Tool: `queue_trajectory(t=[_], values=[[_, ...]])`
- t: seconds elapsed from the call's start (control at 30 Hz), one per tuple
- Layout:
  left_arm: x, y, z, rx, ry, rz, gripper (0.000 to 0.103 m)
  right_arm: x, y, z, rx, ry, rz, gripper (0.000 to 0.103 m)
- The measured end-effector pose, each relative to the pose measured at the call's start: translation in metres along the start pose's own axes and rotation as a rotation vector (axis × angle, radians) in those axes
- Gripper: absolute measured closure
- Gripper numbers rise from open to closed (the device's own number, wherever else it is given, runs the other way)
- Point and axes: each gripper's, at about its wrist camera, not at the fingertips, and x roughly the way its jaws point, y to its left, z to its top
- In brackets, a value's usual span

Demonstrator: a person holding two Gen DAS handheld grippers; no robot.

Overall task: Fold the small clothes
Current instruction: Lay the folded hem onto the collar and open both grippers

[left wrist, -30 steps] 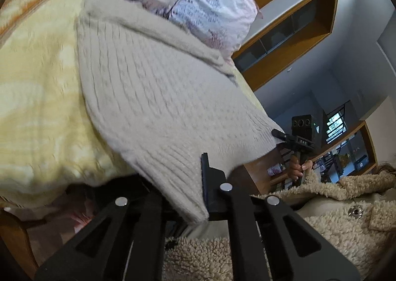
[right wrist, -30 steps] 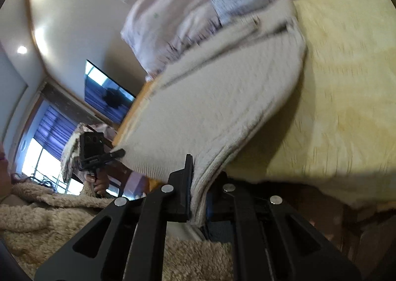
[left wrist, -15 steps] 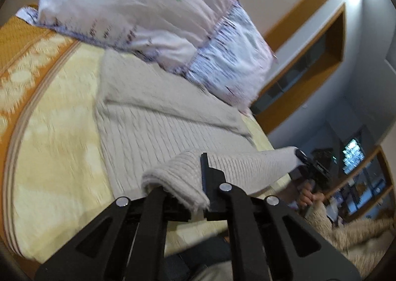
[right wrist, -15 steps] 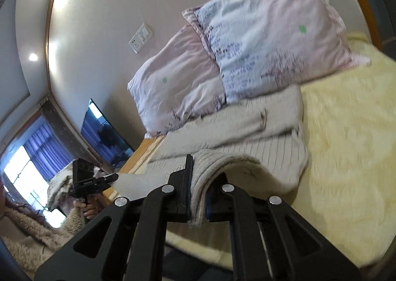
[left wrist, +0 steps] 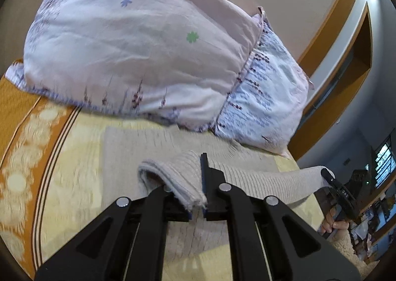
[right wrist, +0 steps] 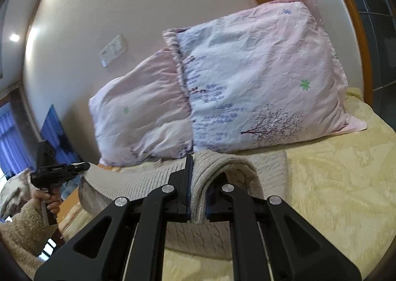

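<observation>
Sweater (left wrist: 247,179) hem hangs stretched between left gripper (left wrist: 196,203) and right gripper (right wrist: 198,203), each clamped on a corner, likely to fold it toward the pillows (right wrist: 247,88).

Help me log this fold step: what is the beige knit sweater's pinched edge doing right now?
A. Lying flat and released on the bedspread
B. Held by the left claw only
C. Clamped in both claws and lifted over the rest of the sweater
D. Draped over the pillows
C: the left claw and right claw each pinch a corner of the sweater, its edge raised above the part lying on the bedspread.
</observation>
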Motion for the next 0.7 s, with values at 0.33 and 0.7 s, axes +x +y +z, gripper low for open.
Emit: queue_trajectory(t=[0.33, 0.7], values=[[0.072, 0.026, 0.023, -0.033, 0.054, 0.053, 0.098, 0.066, -0.029, 0.007, 0.068, 0.066, -0.099, 0.095], [0.137, 0.068, 0.020, -0.236, 0.170, 0.055, 0.094, 0.152, -0.079, 0.001, 0.284, 0.322, -0.270, 0.072]])
